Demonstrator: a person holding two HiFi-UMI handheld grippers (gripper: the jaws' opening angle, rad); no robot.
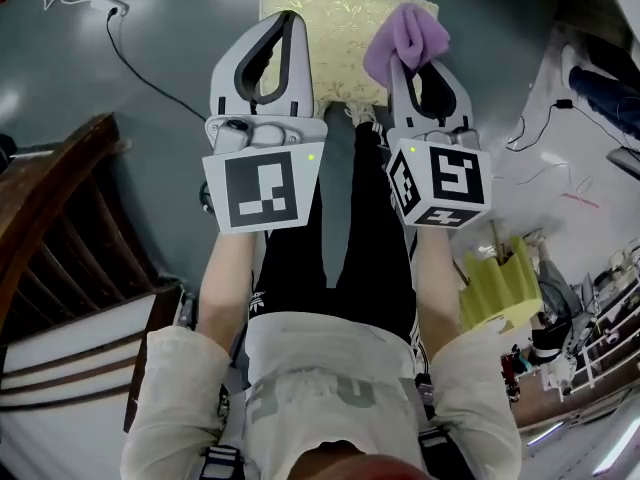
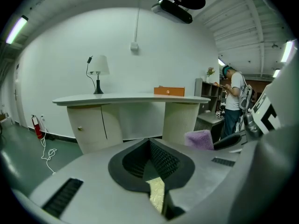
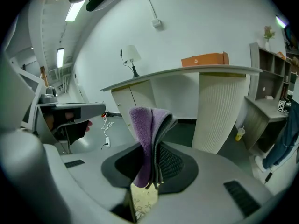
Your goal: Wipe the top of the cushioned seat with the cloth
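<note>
The cushioned seat (image 1: 335, 48) is pale gold with a patterned top and lies on the floor ahead of my knees. Both grippers are held above its near edge. A folded purple cloth (image 1: 408, 38) sticks up from my right gripper (image 1: 404, 66), whose jaws are shut on it. In the right gripper view the cloth (image 3: 145, 125) hangs between the jaws, with a strip of the seat (image 3: 144, 200) showing below. My left gripper (image 1: 289, 20) is shut with nothing in it. In the left gripper view its jaws meet over a sliver of the seat (image 2: 157, 195).
A dark wooden stair rail (image 1: 60, 218) runs along the left. A cable and plug (image 1: 112, 8) lie on the grey floor at the far left. A yellow object (image 1: 500, 288) sits to my right. Ahead stand a white counter (image 2: 131, 99) with a lamp, and a person (image 2: 233, 101).
</note>
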